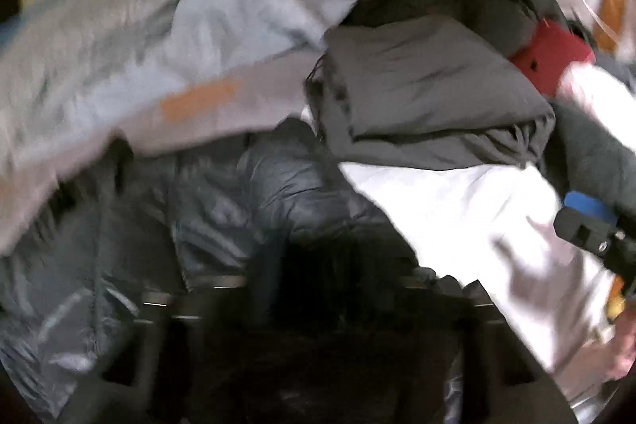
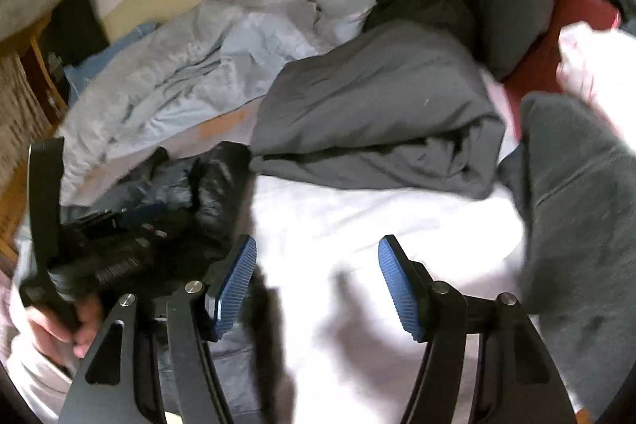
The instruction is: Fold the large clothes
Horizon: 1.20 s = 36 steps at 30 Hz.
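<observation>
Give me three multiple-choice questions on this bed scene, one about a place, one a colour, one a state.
1. In the right wrist view, the black puffer jacket lies where from the dark grey garment? A left B right C on top
2. Inner faces of the right gripper's fingers are: A red B blue C yellow
3. The right gripper is: A open over the white sheet B shut on a sock C holding the jacket
A, it sits off that garment's left edge; B, both faces show blue; A, wide gap, only sheet behind.
</observation>
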Each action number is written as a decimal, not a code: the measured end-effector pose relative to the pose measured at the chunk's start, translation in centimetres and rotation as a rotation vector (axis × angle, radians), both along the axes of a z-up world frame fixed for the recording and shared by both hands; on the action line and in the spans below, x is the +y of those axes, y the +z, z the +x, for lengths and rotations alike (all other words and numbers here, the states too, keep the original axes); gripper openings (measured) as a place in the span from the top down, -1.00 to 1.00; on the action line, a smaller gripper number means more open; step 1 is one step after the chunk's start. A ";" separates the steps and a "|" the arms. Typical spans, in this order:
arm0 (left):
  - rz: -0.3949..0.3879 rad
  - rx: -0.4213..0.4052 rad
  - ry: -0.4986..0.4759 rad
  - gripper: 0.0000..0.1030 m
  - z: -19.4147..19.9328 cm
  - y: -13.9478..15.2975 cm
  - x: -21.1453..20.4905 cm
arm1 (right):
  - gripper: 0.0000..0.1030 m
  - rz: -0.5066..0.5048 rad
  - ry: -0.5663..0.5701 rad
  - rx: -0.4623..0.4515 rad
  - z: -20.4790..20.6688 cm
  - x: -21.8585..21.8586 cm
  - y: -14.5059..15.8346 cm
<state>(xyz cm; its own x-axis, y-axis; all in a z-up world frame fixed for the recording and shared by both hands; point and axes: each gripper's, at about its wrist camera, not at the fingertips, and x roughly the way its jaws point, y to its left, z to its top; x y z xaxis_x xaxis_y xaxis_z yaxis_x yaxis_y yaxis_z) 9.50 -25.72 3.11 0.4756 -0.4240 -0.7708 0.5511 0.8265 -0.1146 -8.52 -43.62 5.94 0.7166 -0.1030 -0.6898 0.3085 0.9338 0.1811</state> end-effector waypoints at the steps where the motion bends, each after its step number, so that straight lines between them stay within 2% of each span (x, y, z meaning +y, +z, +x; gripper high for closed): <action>1: -0.015 0.006 0.012 0.88 0.2 0.0 0.8 | -0.28 -0.019 -0.004 -0.006 0.0 0.1 0.2; 3: -0.005 -0.044 0.039 0.95 -0.1 0.7 2.4 | -0.28 -0.028 -0.002 -0.020 0.4 0.2 0.8; 6: -0.002 -0.134 0.089 0.97 -0.7 3.0 6.0 | -0.28 0.015 0.010 -0.035 1.3 0.2 1.4; 9: 0.003 -0.217 0.150 0.97 -1.5 5.5 11.0 | -0.28 0.029 0.033 -0.049 2.6 1.2 1.9; 12: 0.051 -0.290 0.235 0.97 -1.5 7.3 16.2 | -0.28 -0.040 0.087 -0.058 4.3 3.8 2.2; 15: 0.086 -0.315 0.338 0.97 -1.4 7.9 21.8 | -0.28 -0.091 0.180 -0.044 6.3 7.1 1.9; 19: 0.087 -0.264 0.431 0.97 -1.7 6.4 28.3 | -0.28 -0.110 0.319 0.006 9.2 11.4 0.7; 21: 0.124 -0.251 0.450 0.97 -2.2 5.1 30.4 | -0.28 -0.134 0.355 0.032 10.4 13.1 0.0; 26: 0.223 -0.253 0.518 0.97 -3.4 2.5 33.7 | -0.28 -0.184 0.351 0.125 14.2 15.4 -2.6; 27: 0.242 -0.262 0.534 0.98 -3.2 2.3 34.0 | -0.26 -0.266 0.314 0.188 15.3 15.8 -3.7; 29: 0.237 -0.267 0.538 0.98 -3.0 1.9 34.7 | 0.28 -0.368 0.284 0.221 16.5 16.0 -5.0; 30: 0.230 -0.262 0.537 0.98 -2.7 1.8 35.0 | 0.60 -0.377 0.270 0.233 16.8 15.6 -5.5; 31: 0.221 -0.260 0.538 0.98 -2.5 1.9 35.2 | 0.82 -0.369 0.257 0.246 17.3 15.2 -5.9; 33: 0.210 -0.271 0.543 0.98 -2.1 2.2 35.5 | 0.94 -0.358 0.208 0.215 17.6 14.2 -6.0; 36: 0.190 -0.304 0.541 0.98 -1.0 2.9 35.6 | 0.98 -0.383 0.099 0.099 16.8 12.9 -3.9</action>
<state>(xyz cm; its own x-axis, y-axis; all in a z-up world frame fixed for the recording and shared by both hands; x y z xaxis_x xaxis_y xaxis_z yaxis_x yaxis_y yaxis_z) 8.47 9.85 6.02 0.7927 0.0674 -0.6059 0.0358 0.9870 0.1567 8.25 -30.71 2.01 0.6682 -0.2996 -0.6810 0.2124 0.9541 -0.2113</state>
